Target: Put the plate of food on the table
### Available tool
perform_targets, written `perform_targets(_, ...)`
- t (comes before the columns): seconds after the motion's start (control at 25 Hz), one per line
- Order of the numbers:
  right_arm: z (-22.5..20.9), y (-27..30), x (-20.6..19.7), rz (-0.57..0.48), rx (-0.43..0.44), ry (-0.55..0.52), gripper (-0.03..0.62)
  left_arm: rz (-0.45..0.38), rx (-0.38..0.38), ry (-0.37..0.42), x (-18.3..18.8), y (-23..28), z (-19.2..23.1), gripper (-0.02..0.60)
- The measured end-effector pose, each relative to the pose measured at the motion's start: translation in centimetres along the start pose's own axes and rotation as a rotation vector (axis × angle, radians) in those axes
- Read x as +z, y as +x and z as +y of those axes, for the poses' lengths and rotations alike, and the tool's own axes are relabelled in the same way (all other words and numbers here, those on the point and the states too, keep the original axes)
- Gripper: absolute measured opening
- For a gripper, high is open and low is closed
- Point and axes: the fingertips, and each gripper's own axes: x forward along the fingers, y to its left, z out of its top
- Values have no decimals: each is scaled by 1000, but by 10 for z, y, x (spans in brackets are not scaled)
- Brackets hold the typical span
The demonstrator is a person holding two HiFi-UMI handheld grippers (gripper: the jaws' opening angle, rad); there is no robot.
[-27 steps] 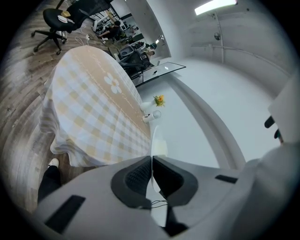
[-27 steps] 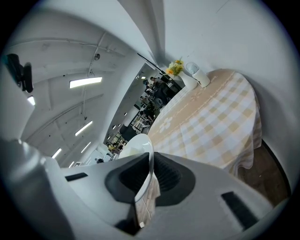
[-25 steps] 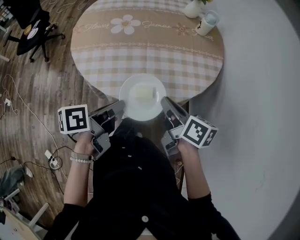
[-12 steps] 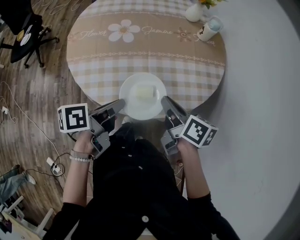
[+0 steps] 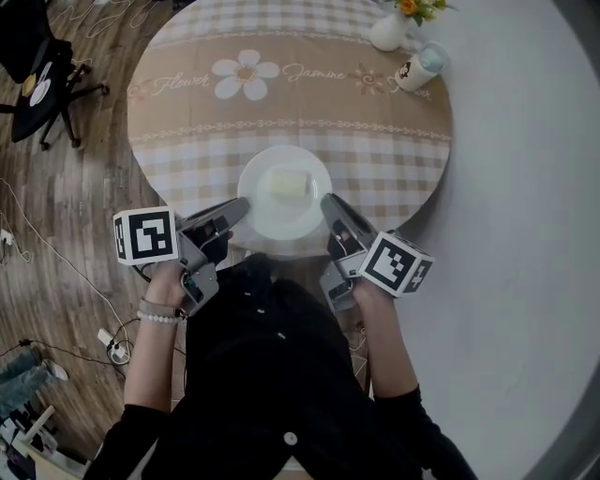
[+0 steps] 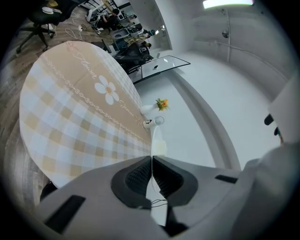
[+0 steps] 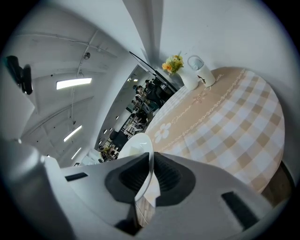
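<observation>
A white plate (image 5: 284, 217) with a pale yellow block of food (image 5: 289, 185) is held level over the near edge of the round table (image 5: 281, 103), which has a beige checked cloth. My left gripper (image 5: 242, 204) is shut on the plate's left rim and my right gripper (image 5: 328, 202) on its right rim. In the left gripper view the plate (image 6: 157, 138) shows edge-on between the pads of that gripper (image 6: 152, 176). The right gripper view has the plate (image 7: 138, 143) clamped in the right gripper (image 7: 151, 176). Whether the plate touches the cloth cannot be told.
A white vase with yellow flowers (image 5: 389, 28) and a white mug (image 5: 417, 66) stand at the table's far right. A black office chair (image 5: 33, 61) is at the far left on the wood floor, with cables and a power strip (image 5: 111, 345) nearby.
The table has come nearer in the head view, so the plate now lies further over its near edge. Both grippers keep their hold on the rim.
</observation>
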Motion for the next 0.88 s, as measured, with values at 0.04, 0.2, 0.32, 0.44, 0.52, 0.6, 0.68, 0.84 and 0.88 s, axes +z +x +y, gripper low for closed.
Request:
perform_targets(0.04,0,4,2,-3,-8,4,14,7,-4,-5,5,1,1,8)
perform_targets(0.2,0,14,8,-11,-38,14,14,37,-13,-26,18,5,5,6)
perform_targets(0.32,-1,14,9,-18,-51,22,14,50,-15,-18,21,7,6,8)
perform_targets(0.44,-2,15,10,-21,-58,23,14,55,-16,-30,22,8,7,6)
perform_targets(0.52,-2,14,10,-18,-62,23,14,58,-16,-30,22,9,7,8)
perform_targets(0.6,-2,12,11,-19,-64,22,14,62,-14,-30,22,11,8,8)
perform_targets(0.68,-3,12,13,-21,-63,21,14,58,-18,-25,22,13,6,8)
perform_targets(0.84,-5,12,19,-8,-53,16,14,40,-17,-37,22,16,4,8)
perform_targets(0.88,-5,13,20,-4,-50,13,14,35,-14,-37,23,16,3,8)
